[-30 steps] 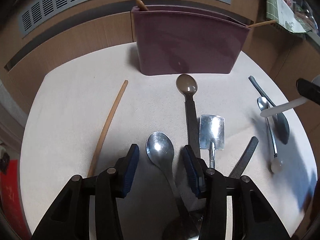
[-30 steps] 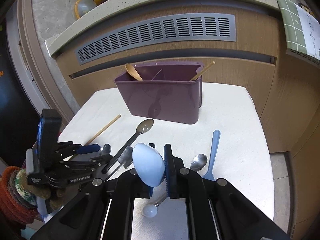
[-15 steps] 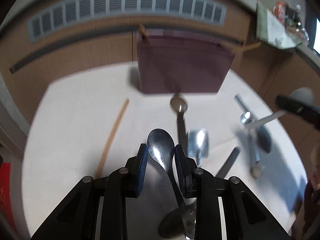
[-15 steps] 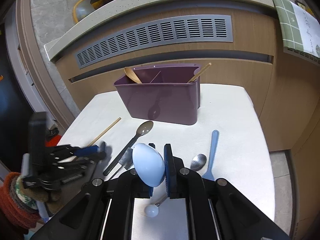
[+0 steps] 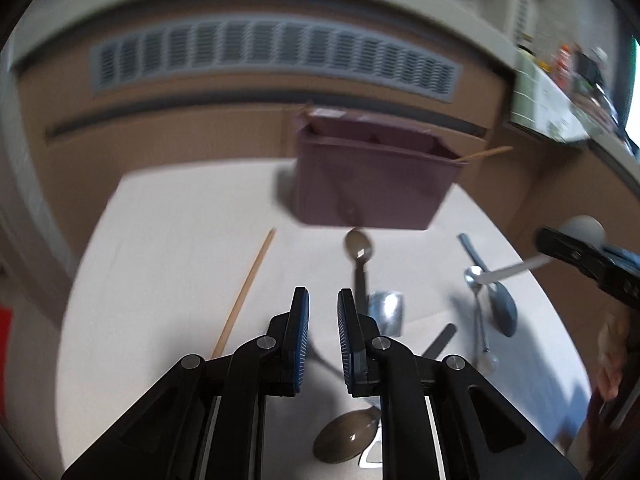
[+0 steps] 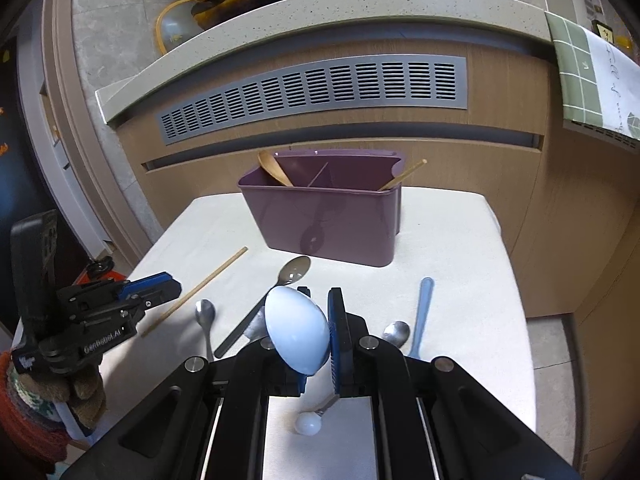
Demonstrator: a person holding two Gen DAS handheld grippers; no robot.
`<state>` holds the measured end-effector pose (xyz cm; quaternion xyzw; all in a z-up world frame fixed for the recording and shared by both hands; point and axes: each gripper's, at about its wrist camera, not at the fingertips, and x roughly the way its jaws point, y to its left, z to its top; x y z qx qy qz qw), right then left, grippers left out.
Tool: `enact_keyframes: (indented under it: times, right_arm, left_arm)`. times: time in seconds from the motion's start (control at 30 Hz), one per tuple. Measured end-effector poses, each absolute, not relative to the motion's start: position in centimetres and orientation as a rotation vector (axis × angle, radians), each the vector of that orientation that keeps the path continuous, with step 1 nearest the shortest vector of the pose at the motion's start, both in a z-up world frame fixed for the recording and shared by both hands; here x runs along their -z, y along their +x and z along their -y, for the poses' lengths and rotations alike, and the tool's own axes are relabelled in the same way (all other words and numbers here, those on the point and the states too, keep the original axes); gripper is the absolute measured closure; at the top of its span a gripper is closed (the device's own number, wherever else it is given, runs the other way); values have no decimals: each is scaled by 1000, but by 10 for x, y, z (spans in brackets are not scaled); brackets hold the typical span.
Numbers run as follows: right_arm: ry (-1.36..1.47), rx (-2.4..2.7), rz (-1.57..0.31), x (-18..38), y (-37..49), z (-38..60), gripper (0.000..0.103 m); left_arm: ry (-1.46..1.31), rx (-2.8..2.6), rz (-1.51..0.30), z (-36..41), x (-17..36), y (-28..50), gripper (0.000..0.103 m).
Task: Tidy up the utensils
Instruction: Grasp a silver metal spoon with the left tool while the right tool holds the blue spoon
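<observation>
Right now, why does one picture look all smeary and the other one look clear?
Left wrist view: smeared by motion blur, so the purple bin and grey vent look streaky; only the left hand-held gripper is crisp. Right wrist view: sharp; the bin shines with a spoon's reflection, and the fisheye lens bends the counter edge.

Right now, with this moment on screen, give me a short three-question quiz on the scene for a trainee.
1. True or false: the purple plastic utensil box is empty.
2. What does the right gripper grip? A) pale blue plastic spoon B) wire whisk C) kitchen knife
3. Fill in: in the right wrist view, the wooden spoon stands in the box's ____ compartment.
Key: 1 false; 2 A; 3 left.
</observation>
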<state>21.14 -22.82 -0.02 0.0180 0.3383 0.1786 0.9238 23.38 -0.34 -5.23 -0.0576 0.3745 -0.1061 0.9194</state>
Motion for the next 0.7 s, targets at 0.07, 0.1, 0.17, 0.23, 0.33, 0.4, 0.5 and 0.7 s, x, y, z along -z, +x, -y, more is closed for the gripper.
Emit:
enact_keyframes:
  times: [0.07, 0.1, 0.17, 0.23, 0.33, 0.4, 0.5, 0.7]
  right_arm:
    - [39, -358, -701, 2, 212, 231, 95]
    - [38, -351, -705, 4, 213, 232, 95]
    - [43, -346, -715, 7, 215, 233, 95]
    - [54, -350, -728, 10, 217, 234, 95]
    - [52, -355, -732, 12, 216, 234, 95]
    - [47, -356, -731, 12, 216, 233, 95]
    - [45, -358, -737, 14, 218, 232, 95]
    - [30, -339, -727, 14, 216, 233, 95]
  left_arm:
    - [-183, 197, -839, -6, 67, 240, 78]
    - [-205, 192, -867, -9, 73, 241, 72]
    - [-255, 174, -931, -13, 89, 248, 67]
    - [-294, 149, -971, -13, 99, 254, 66]
    - [-305, 166, -969, -5, 105, 265, 60]
    - [-259, 215, -967, 10, 105, 272, 59]
    - [-154, 256, -929, 29, 105, 278, 58]
    - [-56, 192, -904, 33, 106, 271, 58]
